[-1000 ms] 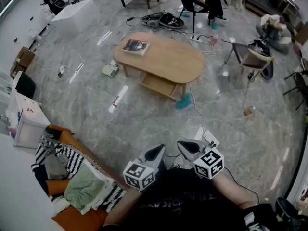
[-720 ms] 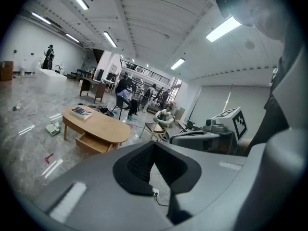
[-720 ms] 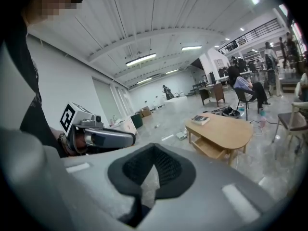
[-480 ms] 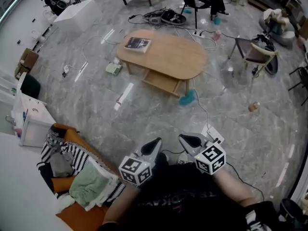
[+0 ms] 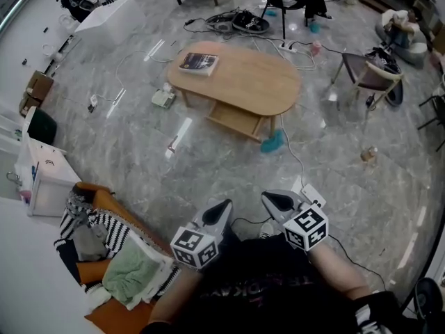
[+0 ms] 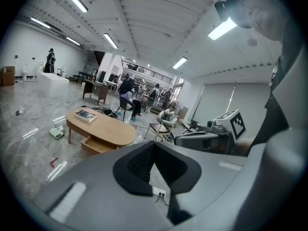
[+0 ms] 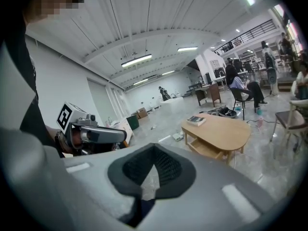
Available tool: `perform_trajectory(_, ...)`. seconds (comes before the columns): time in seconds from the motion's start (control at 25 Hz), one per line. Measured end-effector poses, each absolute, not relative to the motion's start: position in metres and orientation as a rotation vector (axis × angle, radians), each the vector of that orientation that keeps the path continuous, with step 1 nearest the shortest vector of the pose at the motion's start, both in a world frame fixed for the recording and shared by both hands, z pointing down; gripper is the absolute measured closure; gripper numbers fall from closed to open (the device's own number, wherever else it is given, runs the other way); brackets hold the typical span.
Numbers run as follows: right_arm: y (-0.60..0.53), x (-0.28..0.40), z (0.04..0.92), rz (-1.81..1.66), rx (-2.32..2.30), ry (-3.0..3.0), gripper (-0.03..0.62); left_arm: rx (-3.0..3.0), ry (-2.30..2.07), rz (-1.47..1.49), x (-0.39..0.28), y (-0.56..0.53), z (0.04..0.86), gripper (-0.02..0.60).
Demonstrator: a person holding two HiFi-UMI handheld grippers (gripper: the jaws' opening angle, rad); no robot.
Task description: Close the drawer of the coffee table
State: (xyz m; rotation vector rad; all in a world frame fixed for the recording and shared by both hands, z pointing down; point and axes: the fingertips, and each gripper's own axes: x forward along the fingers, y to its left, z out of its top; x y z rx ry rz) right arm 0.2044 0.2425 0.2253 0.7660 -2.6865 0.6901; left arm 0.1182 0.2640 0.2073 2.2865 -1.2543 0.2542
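The oval wooden coffee table point(image 5: 243, 82) stands far ahead on the marble floor, with a book point(image 5: 199, 62) on its left end. Its drawer point(image 5: 233, 122) hangs pulled out under the top, toward me. The table point(image 6: 103, 129) and open drawer point(image 6: 96, 146) also show in the left gripper view, and the same table point(image 7: 224, 126) and drawer point(image 7: 204, 149) in the right gripper view. My left gripper point(image 5: 224, 207) and right gripper point(image 5: 268, 199) are held side by side near my body, well short of the table. Both are shut and hold nothing.
A teal object point(image 5: 272, 142) lies by the table's near leg, with a cable running to a power strip point(image 5: 309, 195) beside my right gripper. A small box point(image 5: 163, 98) lies left of the table. A chair point(image 5: 368, 75) stands right; a clothes-covered sofa point(image 5: 118, 256) is at my left.
Both grippers have drifted a little across the floor with the person, and the view has shifted slightly. The jaws stay shut and the drawer stays pulled out.
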Motion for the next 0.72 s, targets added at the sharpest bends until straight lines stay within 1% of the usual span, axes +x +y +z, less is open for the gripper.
perform_trajectory(0.4,0.177,0.156,0.231,0.703,0.967,-2.626,0.594,2.357,-1.112,0.269,0.058,0.194,0.219,0.58)
perform_trajectory(0.72,0.133,0.084,0.232,0.737,1.125,-2.574,0.594,2.435,-1.051,0.294,-0.028,0.139,0.22,0.58)
